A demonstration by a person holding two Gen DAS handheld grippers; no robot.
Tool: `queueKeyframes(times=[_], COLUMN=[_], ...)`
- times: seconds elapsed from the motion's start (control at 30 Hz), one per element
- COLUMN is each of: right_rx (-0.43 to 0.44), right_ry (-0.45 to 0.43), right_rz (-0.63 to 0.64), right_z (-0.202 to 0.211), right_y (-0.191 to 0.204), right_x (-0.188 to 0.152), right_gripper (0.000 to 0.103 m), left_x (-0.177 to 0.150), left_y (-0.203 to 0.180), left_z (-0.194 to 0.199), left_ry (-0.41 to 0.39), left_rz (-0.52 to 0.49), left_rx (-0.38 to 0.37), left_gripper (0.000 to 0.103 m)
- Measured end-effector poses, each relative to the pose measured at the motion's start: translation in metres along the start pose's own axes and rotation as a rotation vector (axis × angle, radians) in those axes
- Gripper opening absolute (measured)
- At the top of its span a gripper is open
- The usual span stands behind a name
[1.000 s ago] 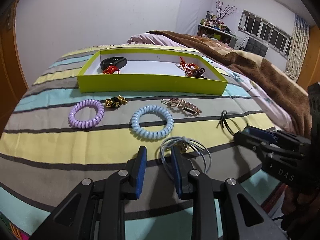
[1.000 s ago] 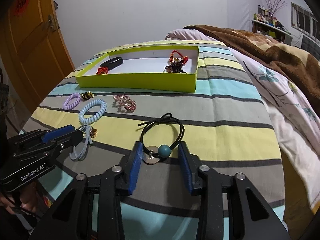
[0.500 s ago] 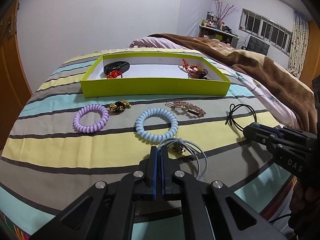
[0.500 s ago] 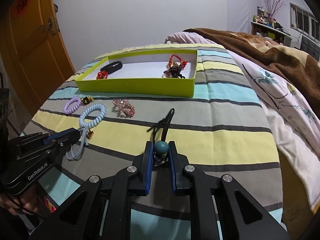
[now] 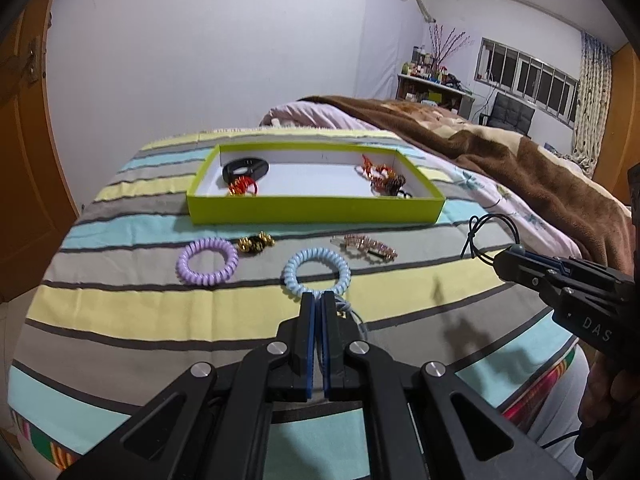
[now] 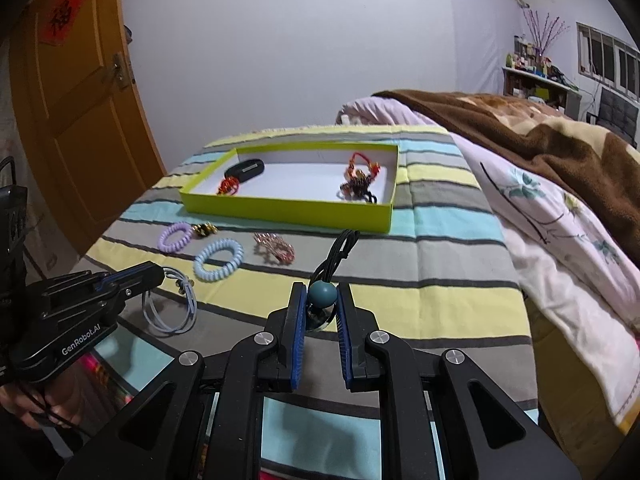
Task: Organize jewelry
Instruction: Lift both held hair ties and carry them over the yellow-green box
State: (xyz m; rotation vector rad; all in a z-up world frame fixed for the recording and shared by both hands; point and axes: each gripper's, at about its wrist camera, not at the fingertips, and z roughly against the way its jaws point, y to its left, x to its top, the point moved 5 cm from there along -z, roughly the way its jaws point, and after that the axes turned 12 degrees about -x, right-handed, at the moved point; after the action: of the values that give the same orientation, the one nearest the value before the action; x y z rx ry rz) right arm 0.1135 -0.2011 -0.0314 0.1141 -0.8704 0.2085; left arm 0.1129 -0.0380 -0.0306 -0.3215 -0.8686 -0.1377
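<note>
The left gripper (image 5: pixel 319 300) has its fingers clamped on a pale blue cord tie (image 6: pixel 170 308), lifted off the bed (image 5: pixel 132 304). The right gripper (image 6: pixel 322 300) pinches a black tie (image 6: pixel 338 252) by its teal bead (image 6: pixel 321 294), short of the green box (image 6: pixel 288 210).

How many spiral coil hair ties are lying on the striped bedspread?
2. The purple coil hair tie lies left, beside a gold-and-black piece; the light blue coil hair tie lies right of it, just ahead of the left gripper. None seems hidden.
</note>
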Motion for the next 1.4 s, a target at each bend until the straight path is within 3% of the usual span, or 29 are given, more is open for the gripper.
queueKeyframes(times=[0.77,1.4], right_rx=[0.011,0.000], right_ry=[-0.090,-0.052], right_rz=[0.054,0.083], right_z=[0.001,-0.081], right_y=[0.015,0.015], right_x=[0.053,0.102], right_gripper=[0.015,0.015], left_x=[0.066,0.119], left_y=[0.015,0.047], left_z=[0.008,-0.055], left_ry=[-0.087,-0.099], left_rz=[-0.035,-0.058], left_rx=[0.006,0.023], left_gripper=[0.003,0.003])
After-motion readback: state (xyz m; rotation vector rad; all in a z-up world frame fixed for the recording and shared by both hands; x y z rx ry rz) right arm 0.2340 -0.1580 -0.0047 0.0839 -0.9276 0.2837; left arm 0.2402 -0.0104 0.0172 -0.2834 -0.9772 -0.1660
